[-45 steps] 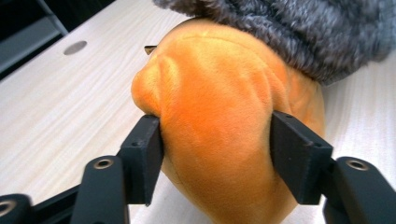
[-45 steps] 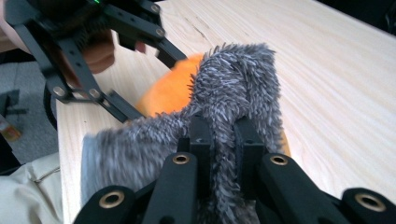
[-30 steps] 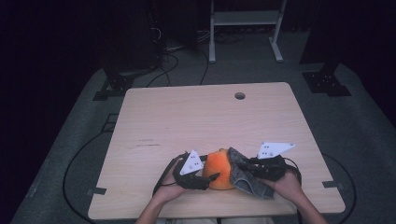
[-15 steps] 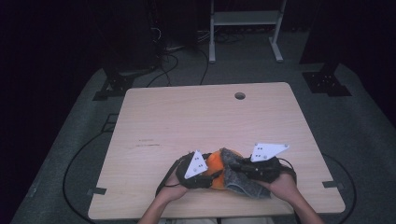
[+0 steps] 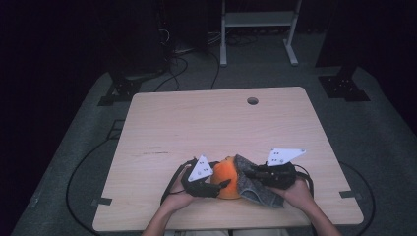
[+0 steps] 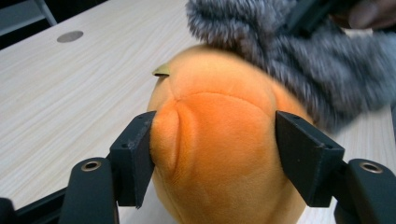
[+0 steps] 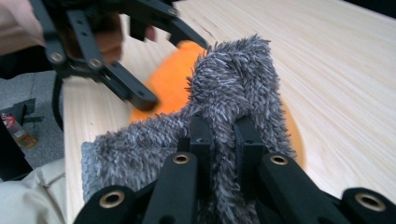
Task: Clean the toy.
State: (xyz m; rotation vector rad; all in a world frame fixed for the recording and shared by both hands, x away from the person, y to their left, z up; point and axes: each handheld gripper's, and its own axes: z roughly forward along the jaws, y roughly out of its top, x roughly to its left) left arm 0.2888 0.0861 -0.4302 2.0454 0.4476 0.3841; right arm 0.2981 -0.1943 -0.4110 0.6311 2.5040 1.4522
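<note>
The orange plush toy (image 5: 227,178) is located at the near edge of the wooden table (image 5: 211,123), at 6 o'clock from the table's centre, between the two grippers. In the high view, its right side is covered by the grey fuzzy cloth (image 5: 255,184), and its lower part is hidden behind the left gripper (image 5: 216,186). In the left gripper view, the bottom of the toy (image 6: 219,140) is cut off by the frame edge, and a small olive tab at its top, at 11 o'clock, is too small to be identified.

The left gripper (image 6: 217,158) is set around the toy. One pad (image 6: 137,158) is seen touching the plush, which is creased there; contact at the other pad (image 6: 303,161) cannot be confirmed. These jaws have just been opening, with the toy between them.

The right gripper (image 7: 219,140) is pressed together on a fold of the cloth (image 7: 233,88), which is pinched between the fingers. In the high view, this gripper (image 5: 251,174) is largely masked by the cloth and the person's hand.

Faint dark marks are present on the table surface at 9 o'clock from the toy; they cannot be read. Dots are visible on the grey plates, but no legible writing is present.
</note>
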